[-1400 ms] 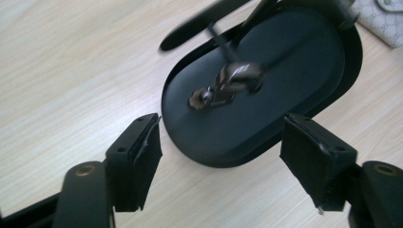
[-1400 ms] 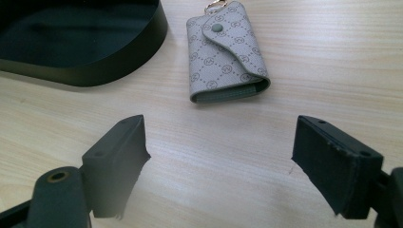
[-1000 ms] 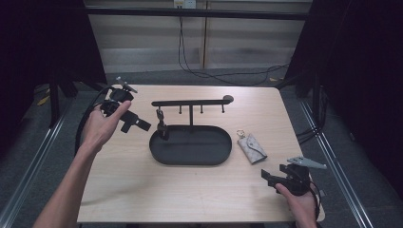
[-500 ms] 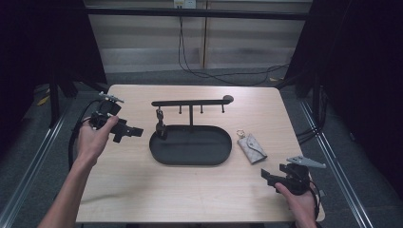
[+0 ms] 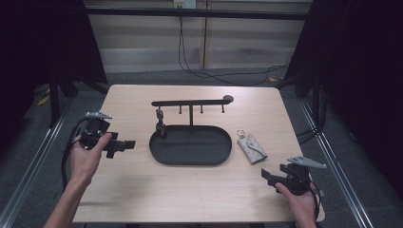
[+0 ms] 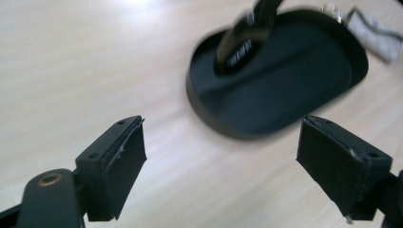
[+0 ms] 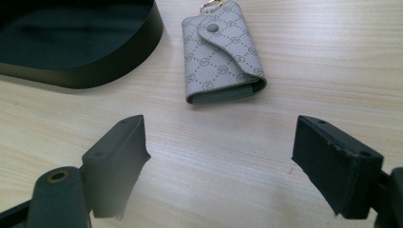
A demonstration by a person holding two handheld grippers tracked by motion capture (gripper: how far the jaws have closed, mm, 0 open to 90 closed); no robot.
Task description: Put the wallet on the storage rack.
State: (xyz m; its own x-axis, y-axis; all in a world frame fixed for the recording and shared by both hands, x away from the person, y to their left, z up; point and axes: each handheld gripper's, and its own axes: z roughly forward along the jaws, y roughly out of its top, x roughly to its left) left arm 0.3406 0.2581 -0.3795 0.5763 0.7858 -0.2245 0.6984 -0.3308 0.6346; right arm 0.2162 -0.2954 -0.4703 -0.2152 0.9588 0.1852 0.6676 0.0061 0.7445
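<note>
Left gripper (image 5: 124, 144) hovering over table (image 5: 142, 194) at left edge, jaws standing wide apart, nothing betw. them, pointing toward black oval tray (image 5: 190, 159). Right gripper (image 5: 267, 176) sitting near table's front-right corner, jaws spread wide, empty, aiming at grey key pouch (image 7: 221, 52). Pouch lying flat on table just right of tray, not touching it, gold ring (image 7: 211, 4) at far end. Key fob (image 5: 160, 124) hanging from rack (image 5: 190, 101) over tray.
</note>
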